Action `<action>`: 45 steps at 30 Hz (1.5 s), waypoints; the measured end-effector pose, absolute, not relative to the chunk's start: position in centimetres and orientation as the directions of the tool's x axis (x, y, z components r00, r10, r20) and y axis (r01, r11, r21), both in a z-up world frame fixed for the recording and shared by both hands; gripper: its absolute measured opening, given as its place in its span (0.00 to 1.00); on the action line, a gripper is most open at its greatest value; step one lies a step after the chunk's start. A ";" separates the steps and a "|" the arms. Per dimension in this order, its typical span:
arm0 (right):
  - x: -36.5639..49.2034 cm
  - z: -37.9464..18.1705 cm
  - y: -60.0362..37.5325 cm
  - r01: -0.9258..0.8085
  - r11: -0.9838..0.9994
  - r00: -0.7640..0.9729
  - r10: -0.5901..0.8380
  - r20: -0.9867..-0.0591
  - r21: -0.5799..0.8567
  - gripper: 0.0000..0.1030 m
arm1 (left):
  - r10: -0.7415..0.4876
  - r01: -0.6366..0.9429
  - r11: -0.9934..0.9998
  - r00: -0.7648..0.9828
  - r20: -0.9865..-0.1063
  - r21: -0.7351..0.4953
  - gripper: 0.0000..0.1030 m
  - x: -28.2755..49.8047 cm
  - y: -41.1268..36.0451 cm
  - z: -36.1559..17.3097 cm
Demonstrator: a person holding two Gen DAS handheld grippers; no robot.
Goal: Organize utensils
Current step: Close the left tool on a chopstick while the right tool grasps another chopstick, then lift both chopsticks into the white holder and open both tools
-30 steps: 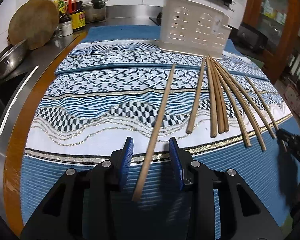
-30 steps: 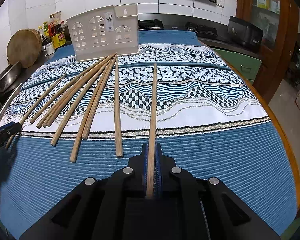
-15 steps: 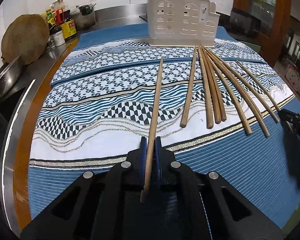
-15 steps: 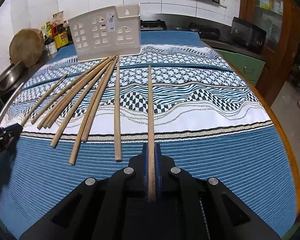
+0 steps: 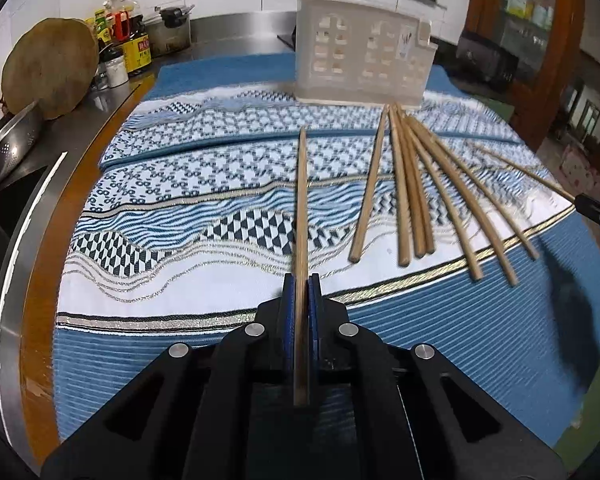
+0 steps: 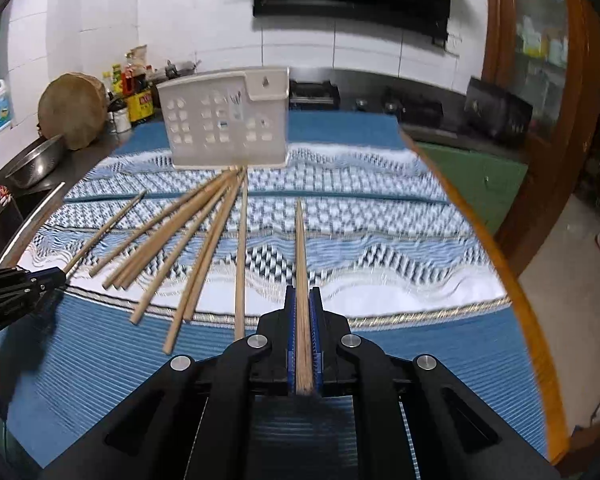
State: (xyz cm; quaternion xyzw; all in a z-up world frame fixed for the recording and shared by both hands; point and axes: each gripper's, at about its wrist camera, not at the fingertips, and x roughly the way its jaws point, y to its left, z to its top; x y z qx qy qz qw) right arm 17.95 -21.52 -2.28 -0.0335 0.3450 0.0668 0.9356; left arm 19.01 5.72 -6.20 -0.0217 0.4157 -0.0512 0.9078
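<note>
both the left gripper [image 5: 301, 292] and the right gripper [image 6: 302, 304] are clamped on one chopstick [image 5: 301, 208] each, so i'd lift them level, clear of the loose chopsticks [image 6: 188, 248] on the cloth [image 6: 380, 240], and tip them into the white holder [image 6: 224, 128] behind.

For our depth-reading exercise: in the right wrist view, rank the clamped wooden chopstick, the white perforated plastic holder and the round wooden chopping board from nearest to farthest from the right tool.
1. Clamped wooden chopstick: centre, between the right tool pads.
2. White perforated plastic holder: ahead, standing on the cloth.
3. Round wooden chopping board: far left, against the wall.
</note>
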 end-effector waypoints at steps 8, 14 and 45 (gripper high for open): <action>19.0 1.9 -21.4 -0.222 0.975 0.779 0.157 -0.607 -0.032 0.06 | -0.160 0.102 0.987 0.718 -0.677 -0.125 0.05 18.3 6.1 -2.5; 20.8 4.7 -20.7 -0.307 0.951 0.761 0.215 -0.612 -0.047 0.06 | -0.164 0.132 0.986 0.749 -0.642 -0.098 0.05 19.1 6.3 0.0; 38.4 16.8 -17.0 -0.410 0.905 0.665 0.212 -0.716 -0.112 0.06 | -0.233 0.223 0.972 0.869 -0.437 -0.075 0.05 32.6 5.6 19.6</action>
